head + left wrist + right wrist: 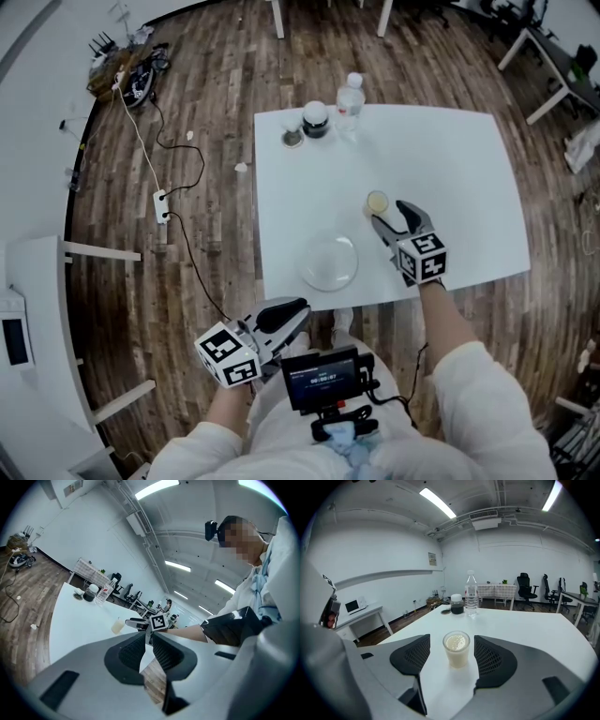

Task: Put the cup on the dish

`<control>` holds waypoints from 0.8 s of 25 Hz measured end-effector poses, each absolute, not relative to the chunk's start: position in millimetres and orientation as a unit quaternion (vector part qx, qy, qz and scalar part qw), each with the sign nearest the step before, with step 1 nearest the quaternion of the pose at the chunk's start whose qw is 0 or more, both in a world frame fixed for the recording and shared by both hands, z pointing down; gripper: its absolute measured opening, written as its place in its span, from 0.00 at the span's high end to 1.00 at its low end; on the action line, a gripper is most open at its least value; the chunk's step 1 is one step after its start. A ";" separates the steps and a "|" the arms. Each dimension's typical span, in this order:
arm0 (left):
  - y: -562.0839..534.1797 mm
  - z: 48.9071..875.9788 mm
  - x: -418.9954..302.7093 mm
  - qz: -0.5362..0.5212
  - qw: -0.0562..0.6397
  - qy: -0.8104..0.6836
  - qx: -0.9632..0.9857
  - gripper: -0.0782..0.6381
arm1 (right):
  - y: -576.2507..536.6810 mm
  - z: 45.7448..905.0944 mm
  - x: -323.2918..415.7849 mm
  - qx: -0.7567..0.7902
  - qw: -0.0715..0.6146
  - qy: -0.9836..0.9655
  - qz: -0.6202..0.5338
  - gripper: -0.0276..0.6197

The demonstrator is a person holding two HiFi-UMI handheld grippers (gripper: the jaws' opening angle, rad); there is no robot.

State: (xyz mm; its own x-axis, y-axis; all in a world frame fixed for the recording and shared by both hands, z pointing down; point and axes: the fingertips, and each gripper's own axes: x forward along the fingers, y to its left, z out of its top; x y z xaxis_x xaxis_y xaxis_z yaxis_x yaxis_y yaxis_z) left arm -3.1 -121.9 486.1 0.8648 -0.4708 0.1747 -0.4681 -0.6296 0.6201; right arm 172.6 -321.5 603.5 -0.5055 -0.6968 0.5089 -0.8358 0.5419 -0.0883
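Note:
A small clear cup (377, 202) of creamy liquid stands upright on the white table, right of centre. My right gripper (391, 217) is open around it; in the right gripper view the cup (456, 648) sits between the two pads with a gap on each side, and the right gripper (452, 644) rests low over the tabletop. The clear glass dish (329, 261) lies near the table's front edge, left of the cup. My left gripper (281, 323) hangs shut and empty off the table's front edge. In the left gripper view the left gripper (149, 646) points toward the cup (117, 626).
At the table's far edge stand a water bottle (351, 98), a dark jar with a white lid (316, 120) and a small round lid (292, 137). The white table (450, 159) stands on a wood floor. A cable and power strip (161, 202) lie at the left.

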 end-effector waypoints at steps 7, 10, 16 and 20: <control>-123.6 493.4 -4.5 0.010 0.350 -0.257 0.901 0.84 | -330.1 613.4 170.1 0.443 0.224 -0.853 0.162 0.50; -124.3 498.1 -5.5 0.013 0.355 -0.258 0.899 0.84 | -335.2 618.0 170.8 0.444 0.226 -0.852 0.163 0.50; -126.2 503.1 -7.6 0.016 0.361 -0.258 0.896 0.84 | -342.2 626.0 169.5 0.441 0.233 -0.851 0.161 0.50; -127.4 504.4 -6.9 0.018 0.364 -0.259 0.894 0.84 | -345.1 628.6 169.2 0.440 0.237 -0.851 0.164 0.50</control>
